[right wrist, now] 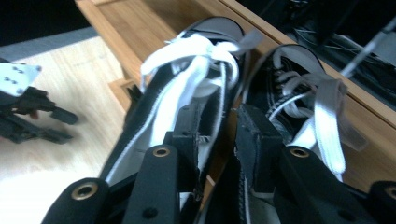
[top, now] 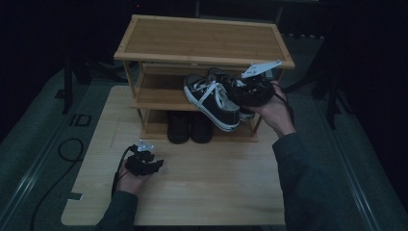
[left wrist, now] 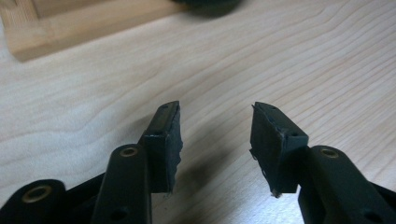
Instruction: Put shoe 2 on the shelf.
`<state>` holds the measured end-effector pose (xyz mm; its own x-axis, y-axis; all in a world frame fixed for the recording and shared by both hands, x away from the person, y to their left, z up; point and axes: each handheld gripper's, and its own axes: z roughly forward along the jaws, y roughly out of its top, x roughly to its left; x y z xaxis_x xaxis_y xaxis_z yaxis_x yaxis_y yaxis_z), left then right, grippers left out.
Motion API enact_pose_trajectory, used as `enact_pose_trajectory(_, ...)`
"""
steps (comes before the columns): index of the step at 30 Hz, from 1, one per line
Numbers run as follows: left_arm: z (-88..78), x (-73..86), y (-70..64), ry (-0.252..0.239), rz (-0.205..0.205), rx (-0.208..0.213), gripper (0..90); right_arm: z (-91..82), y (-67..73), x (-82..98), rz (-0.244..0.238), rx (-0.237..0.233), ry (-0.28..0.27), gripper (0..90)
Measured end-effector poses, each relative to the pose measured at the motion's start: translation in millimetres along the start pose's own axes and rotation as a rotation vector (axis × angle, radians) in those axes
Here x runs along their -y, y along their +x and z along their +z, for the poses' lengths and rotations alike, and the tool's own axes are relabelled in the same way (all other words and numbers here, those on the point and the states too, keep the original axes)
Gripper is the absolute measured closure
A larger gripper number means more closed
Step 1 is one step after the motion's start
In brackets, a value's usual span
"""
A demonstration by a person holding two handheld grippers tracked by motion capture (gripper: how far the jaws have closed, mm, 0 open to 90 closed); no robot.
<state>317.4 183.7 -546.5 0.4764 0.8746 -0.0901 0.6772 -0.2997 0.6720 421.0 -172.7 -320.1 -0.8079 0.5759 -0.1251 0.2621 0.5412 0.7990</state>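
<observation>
A pair of black sneakers with white laces (top: 212, 100) hangs tilted at the front of the wooden shoe rack's (top: 202, 41) middle shelf. My right gripper (top: 236, 94) reaches into them from the right. In the right gripper view its jaws stand one in each shoe, the near sneaker (right wrist: 187, 60) and the far sneaker (right wrist: 299, 86), so the right gripper (right wrist: 219, 128) is shut on the two inner walls pressed together. My left gripper (top: 156, 165) rests low over the table (top: 202, 187) at the front left. The left gripper (left wrist: 215, 126) is open with only bare wood between its pads.
A pair of dark shoes (top: 189, 126) stands on the rack's bottom shelf. The rack's top board is bare. A corner of the rack's base (left wrist: 51, 30) lies ahead of the left gripper. A black cable (top: 67, 149) loops on the floor at the left.
</observation>
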Motion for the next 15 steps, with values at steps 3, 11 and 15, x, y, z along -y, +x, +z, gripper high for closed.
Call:
enact_pose_trajectory(3, -4.2, -3.6, 0.4, -0.011, 0.002, 0.004, 56.3, -3.9, -0.7, -0.2, -0.001, -0.027, -0.019, 71.8)
enact_pose_trajectory(11, -18.4, -23.2, -3.4, -0.055, 0.035, 0.027, 64.5, -12.3, -0.6, 0.0, -0.005, -0.055, -0.038, 79.0)
enact_pose_trajectory(15, -23.6, -33.0, -5.9, -0.074, 0.051, 0.043, 67.0, -13.7, 0.0, 0.5, -0.014, -0.061, -0.036, 80.8)
